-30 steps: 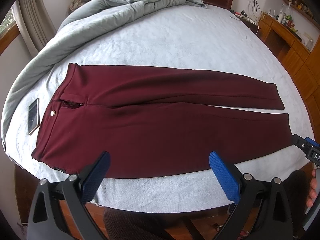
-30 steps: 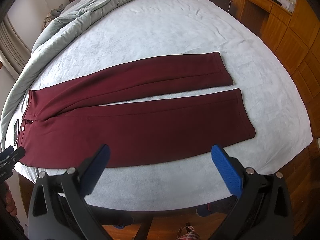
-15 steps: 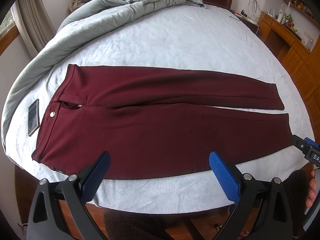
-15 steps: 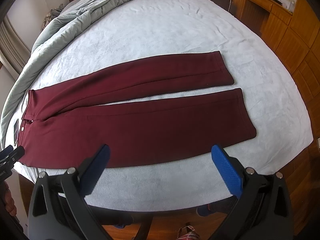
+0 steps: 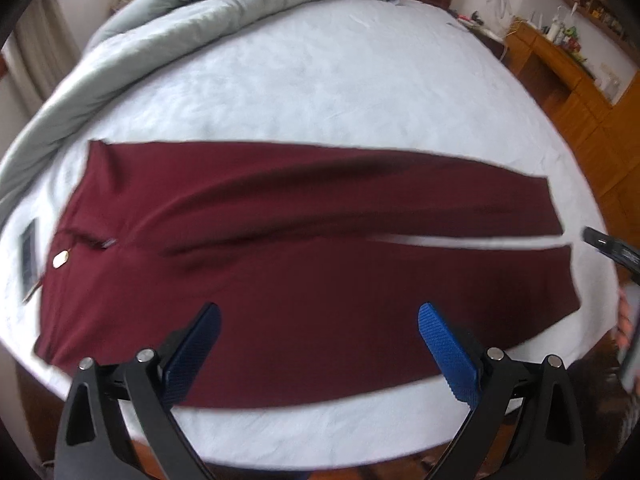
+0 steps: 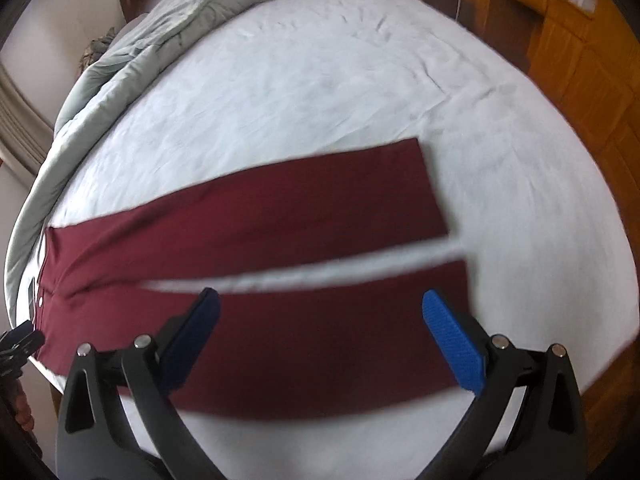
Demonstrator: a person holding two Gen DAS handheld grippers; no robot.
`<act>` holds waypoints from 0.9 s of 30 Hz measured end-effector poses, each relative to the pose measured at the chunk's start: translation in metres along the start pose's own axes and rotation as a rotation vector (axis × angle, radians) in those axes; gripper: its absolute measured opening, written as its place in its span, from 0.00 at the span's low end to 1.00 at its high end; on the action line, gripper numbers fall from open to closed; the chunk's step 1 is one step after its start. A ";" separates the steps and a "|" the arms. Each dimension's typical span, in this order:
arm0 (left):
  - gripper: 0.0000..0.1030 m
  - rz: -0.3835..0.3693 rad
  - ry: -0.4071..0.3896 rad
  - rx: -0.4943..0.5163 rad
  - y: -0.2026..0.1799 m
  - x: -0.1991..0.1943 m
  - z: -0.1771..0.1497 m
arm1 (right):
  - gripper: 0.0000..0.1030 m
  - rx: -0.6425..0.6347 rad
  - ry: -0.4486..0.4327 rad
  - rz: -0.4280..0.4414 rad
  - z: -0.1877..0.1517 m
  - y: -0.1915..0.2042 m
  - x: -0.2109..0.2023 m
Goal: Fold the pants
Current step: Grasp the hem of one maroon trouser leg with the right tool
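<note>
The left gripper [image 5: 318, 354] hangs at the bottom of its frame with its blue pads [image 5: 448, 354] spread wide and nothing between them, poised above the near edge of the maroon pants [image 5: 304, 256]; the right gripper [image 6: 320, 342] is likewise spread and empty in the lower part of its own view, over the near trouser leg [image 6: 320, 344]. The pants lie flat and full length across the middle of both frames on the pale blue bed sheet [image 5: 320, 80], waistband at the left, hems at the right, the two legs parted by a thin strip of sheet. No fold shows yet, so by the look of it the whole task remains: neither gripper has taken hold of the cloth, and laying one leg over the other appears to be the likely first step. A gold-toned button [image 5: 61, 259] marks the waistband at mid left. Just beyond it, at the left edge of the frame, a phone [image 5: 29, 254] rests on the sheet, close enough to be in the way if the waist end is dragged. A rumpled grey duvet [image 5: 192, 16] is heaped across the upper left, well apart from the pants, and wooden cabinets [image 6: 580, 56] fill the upper right. Both views are blurred.
</note>
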State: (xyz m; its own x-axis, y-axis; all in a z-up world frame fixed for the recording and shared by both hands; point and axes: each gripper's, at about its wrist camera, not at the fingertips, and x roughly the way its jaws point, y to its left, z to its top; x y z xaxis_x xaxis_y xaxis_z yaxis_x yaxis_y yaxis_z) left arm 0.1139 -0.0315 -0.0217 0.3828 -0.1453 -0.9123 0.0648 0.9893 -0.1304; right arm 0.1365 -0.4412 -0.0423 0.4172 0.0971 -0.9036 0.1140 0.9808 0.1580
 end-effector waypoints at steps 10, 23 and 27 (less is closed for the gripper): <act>0.96 -0.099 0.090 0.030 -0.051 0.102 0.103 | 0.97 0.061 0.182 0.072 0.112 -0.091 0.129; 0.96 -0.205 0.142 0.207 -0.118 0.179 0.158 | 0.19 -0.214 0.196 0.101 0.112 -0.074 0.127; 0.96 -0.367 0.184 0.305 -0.133 0.191 0.168 | 0.18 -0.229 0.131 0.231 0.115 -0.084 0.086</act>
State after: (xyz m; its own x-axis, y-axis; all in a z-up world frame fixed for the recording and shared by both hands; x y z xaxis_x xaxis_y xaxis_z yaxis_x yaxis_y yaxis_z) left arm 0.3329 -0.1926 -0.1137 0.1172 -0.4513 -0.8846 0.4414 0.8216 -0.3607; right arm 0.2666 -0.5341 -0.0877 0.2878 0.3270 -0.9001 -0.1810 0.9415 0.2841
